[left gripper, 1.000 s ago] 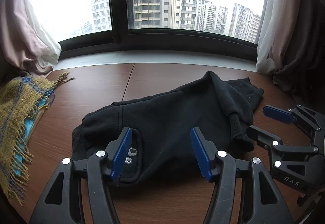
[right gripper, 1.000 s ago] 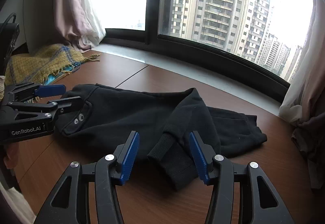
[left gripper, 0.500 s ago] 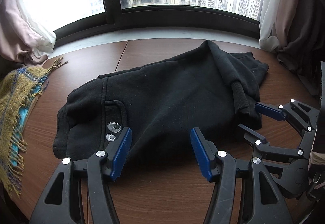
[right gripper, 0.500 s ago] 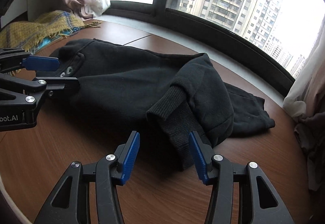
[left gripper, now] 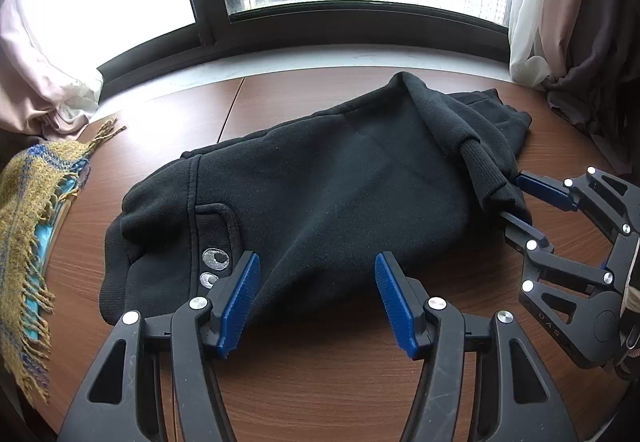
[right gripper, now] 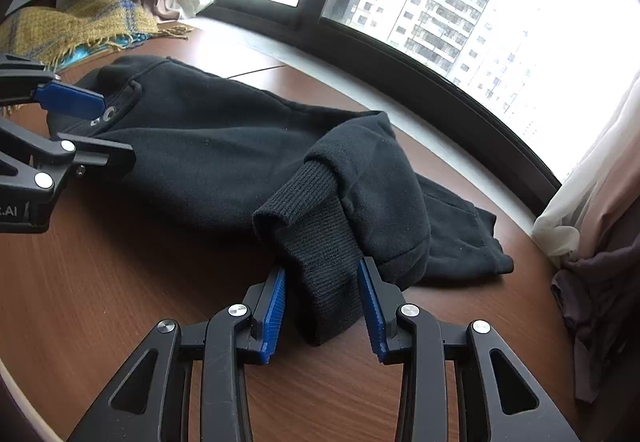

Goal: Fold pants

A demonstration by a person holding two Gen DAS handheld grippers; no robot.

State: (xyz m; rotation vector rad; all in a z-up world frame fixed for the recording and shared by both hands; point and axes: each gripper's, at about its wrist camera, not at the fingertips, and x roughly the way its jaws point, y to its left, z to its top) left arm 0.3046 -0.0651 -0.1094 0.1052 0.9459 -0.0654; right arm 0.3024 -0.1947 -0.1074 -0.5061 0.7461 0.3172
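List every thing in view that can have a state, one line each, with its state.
black pants: lying on the wooden table, loosely folded over, ribbed cuff on top.
right gripper: jaws have just been closing around the ribbed cuff; whether the pads press yet I cannot tell.
left gripper: open, at the pants' near edge, gripping nothing.
yellow fringed scarf: bunched at the table's left side.
curtains: drawn aside.

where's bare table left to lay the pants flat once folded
Bare wood lies between the black pants and the window sill, and along the near edge of the table. Crowded at the yellow scarf and the curtains.
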